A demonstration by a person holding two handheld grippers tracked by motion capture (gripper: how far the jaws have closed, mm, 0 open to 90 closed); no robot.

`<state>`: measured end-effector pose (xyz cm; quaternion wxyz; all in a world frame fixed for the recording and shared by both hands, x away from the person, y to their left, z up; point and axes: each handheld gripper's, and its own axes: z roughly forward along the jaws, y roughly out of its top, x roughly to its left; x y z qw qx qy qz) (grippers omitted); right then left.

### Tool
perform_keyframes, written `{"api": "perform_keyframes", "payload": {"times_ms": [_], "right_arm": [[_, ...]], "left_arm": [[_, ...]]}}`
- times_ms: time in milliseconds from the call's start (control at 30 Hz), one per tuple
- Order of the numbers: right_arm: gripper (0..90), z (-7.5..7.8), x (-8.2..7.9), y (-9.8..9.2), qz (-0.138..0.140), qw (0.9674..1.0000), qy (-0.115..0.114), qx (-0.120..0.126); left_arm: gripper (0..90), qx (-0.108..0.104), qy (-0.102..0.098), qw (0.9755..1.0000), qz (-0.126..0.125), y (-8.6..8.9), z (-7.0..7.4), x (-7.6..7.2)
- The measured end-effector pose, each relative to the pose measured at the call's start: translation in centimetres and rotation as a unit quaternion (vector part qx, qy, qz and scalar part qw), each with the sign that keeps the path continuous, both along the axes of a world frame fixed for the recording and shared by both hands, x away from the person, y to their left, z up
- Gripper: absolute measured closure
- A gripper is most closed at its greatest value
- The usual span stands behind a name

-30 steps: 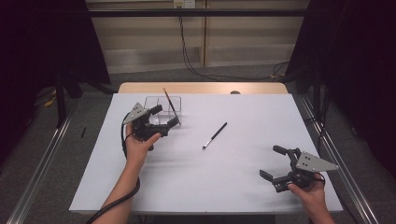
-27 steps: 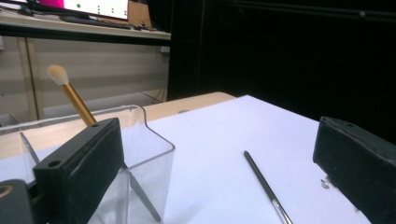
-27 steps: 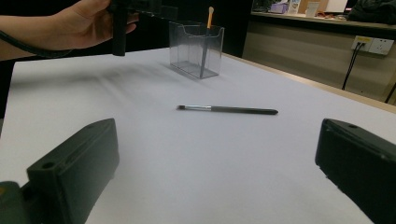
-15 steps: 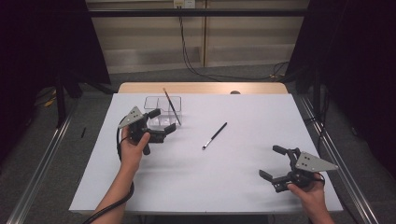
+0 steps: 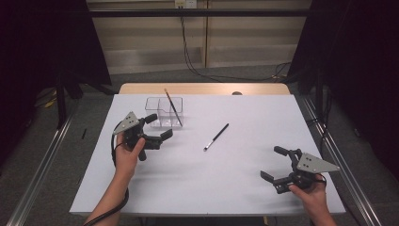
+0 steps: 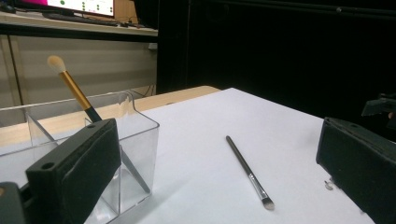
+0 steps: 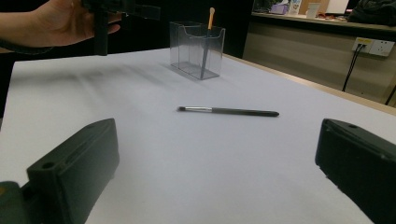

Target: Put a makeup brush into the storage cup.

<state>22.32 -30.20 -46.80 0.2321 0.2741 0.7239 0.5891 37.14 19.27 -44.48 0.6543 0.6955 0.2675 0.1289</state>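
At the bottom right of the high view, nearest the camera, the right gripper (image 5: pixel 277 164) sits low over the white table (image 5: pixel 244 183), held by a hand that comes in from the lower edge. Its jaws stand wide apart and hold nothing; in the right gripper view they rise at the lower left and lower right corners with bare table between them.

Farther up, left of centre in the high view, the left gripper (image 5: pixel 159 128) is held in the person's left hand (image 5: pixel 128 151) above the table, jaws spread wide and empty. In the left gripper view one jaw fills the lower left corner in front of the box and the other stands at the right edge.

Near the middle of the high view a dark makeup brush (image 5: pixel 217 136) lies flat on the table, well apart from both grippers, its bristle end toward the lower left and its handle toward the upper right. In the left gripper view it lies between the jaws, bristle tip nearest.

Beyond the left gripper, toward the upper left of the high view, stands a clear plastic organizer (image 5: pixel 157 109) with compartments. A gold-handled brush (image 5: pixel 172 107) leans inside it, pale bristles up.
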Motion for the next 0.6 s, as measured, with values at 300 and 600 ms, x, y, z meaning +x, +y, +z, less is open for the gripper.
{"api": "perform_keyframes", "payload": {"times_ms": [300,600], "right_arm": [[0.0,0.0,0.0,-0.1,-0.003,1.0,0.0,0.001],[0.0,0.0,0.0,0.0,-0.001,1.0,-0.001,0.001]], "left_arm": [[0.0,0.012,0.0,0.9999,-0.003,0.7,-0.1,-1.0],[0.0,0.016,-0.007,0.9998,-0.006,1.1,0.1,-1.6]]}}
